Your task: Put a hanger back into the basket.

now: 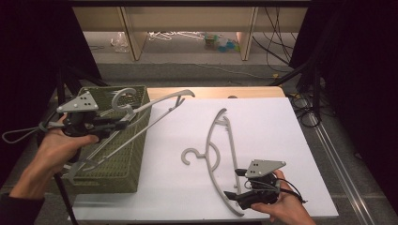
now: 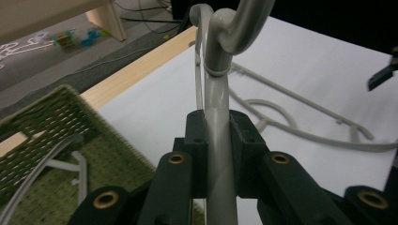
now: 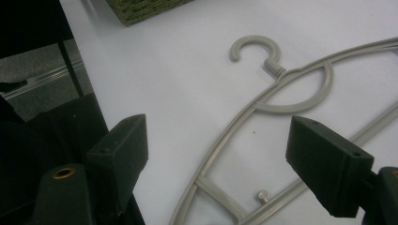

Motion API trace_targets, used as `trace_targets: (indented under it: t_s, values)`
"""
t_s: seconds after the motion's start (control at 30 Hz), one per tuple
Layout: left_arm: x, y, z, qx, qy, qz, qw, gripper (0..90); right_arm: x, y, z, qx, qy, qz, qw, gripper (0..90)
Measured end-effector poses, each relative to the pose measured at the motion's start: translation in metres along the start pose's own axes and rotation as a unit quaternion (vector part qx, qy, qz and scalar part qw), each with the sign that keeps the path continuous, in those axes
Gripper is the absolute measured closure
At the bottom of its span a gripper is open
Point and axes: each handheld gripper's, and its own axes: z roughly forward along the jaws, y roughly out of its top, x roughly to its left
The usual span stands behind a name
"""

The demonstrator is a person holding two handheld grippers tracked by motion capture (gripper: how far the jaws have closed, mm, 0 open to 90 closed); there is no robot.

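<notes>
A grey plastic hanger (image 1: 159, 102) hangs tilted above the green woven basket (image 1: 117, 171), its hook (image 2: 224, 23) pointing up. My left gripper (image 1: 123, 123) is shut on its neck just below the hook (image 2: 218, 124). A second grey hanger (image 1: 207, 150) lies flat on the white table (image 1: 267, 126), hook toward the basket. My right gripper (image 1: 234, 183) stands open at that hanger's near end. In the right gripper view the jaws (image 3: 220, 140) are wide apart on either side of the lying hanger (image 3: 281, 105), not touching it.
The basket stands at the table's left edge, and another grey hanger (image 2: 70, 161) lies inside it. A wooden strip (image 1: 220, 91) runs along the table's far edge. Shelving legs and cables stand on the floor beyond. Black curtains flank both sides.
</notes>
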Motion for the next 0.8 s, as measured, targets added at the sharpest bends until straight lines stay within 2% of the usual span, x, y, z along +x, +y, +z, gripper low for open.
trace_targets:
  t_s: [0.03, 0.07, 0.1, 0.13, 0.17, 0.2, 0.23, 0.27, 0.33, 0.4, 0.5, 0.57, 0.63, 0.73, 0.77, 0.8]
  values:
    - [0.006, 0.0, -0.002, 0.013, 0.006, 0.009, 0.9999, 78.6, 0.0, 0.0, 0.0, 0.0, 0.0, 0.001, 1.0, 22.3]
    - [0.006, 0.0, -0.002, 0.013, 0.006, 0.009, 0.9999, 78.7, -0.001, 0.0, 0.0, -0.001, -0.003, 0.001, 1.0, 22.3]
    - [0.015, -0.002, -0.003, 0.012, 0.02, 0.001, 0.9997, 78.6, -0.001, -0.001, 0.0, -0.001, -0.004, 0.002, 1.0, 22.3]
    - [0.021, -0.003, -0.004, 0.018, 0.027, 0.007, 0.9994, 78.6, -0.001, -0.001, 0.0, -0.002, -0.004, 0.001, 1.0, 22.3]
    - [0.021, -0.003, -0.004, 0.018, 0.027, 0.007, 0.9994, 78.6, -0.001, -0.001, 0.0, -0.002, -0.004, 0.001, 1.0, 22.3]
    - [0.026, -0.005, -0.006, 0.027, 0.033, 0.004, 0.9991, 78.6, -0.001, -0.002, 0.0, 0.0, -0.004, 0.004, 1.0, 22.4]
    - [0.034, -0.007, -0.007, 0.022, 0.04, 0.002, 0.9989, 78.6, -0.001, -0.002, 0.0, 0.003, -0.002, 0.007, 1.0, 22.4]
    - [0.034, -0.007, -0.007, 0.022, 0.04, 0.002, 0.9989, 78.6, -0.002, -0.002, 0.0, 0.003, -0.001, 0.007, 1.0, 22.4]
    - [0.042, -0.009, -0.011, 0.031, 0.052, -0.014, 0.9981, 78.6, -0.002, -0.002, 0.001, 0.003, -0.002, 0.007, 1.0, 22.4]
    - [0.049, -0.012, -0.012, 0.025, 0.061, -0.016, 0.9977, 78.6, -0.002, -0.003, 0.001, 0.004, -0.001, 0.007, 1.0, 22.4]
    - [0.06, -0.016, -0.015, 0.031, 0.076, -0.02, 0.9964, 78.6, -0.002, -0.003, 0.002, 0.005, 0.001, 0.008, 1.0, 22.7]
    - [0.065, -0.018, -0.016, 0.033, 0.081, -0.016, 0.996, 78.6, -0.003, -0.003, 0.001, 0.004, -0.001, 0.007, 1.0, 22.8]
    - [0.07, -0.022, -0.016, 0.028, 0.085, -0.035, 0.9954, 78.6, -0.004, -0.003, 0.0, 0.002, -0.002, 0.009, 1.0, 22.8]
    - [0.076, -0.024, -0.018, 0.03, 0.089, -0.034, 0.995, 78.6, -0.005, -0.004, 0.001, 0.005, -0.003, 0.011, 0.9999, 22.8]
    - [0.077, -0.025, -0.018, 0.025, 0.091, -0.043, 0.9946, 78.6, -0.005, -0.004, 0.001, 0.005, -0.003, 0.011, 0.9999, 22.8]
    - [0.081, -0.027, -0.019, 0.029, 0.094, -0.043, 0.9942, 78.6, -0.005, -0.004, 0.002, 0.004, -0.006, 0.012, 0.9999, 22.8]
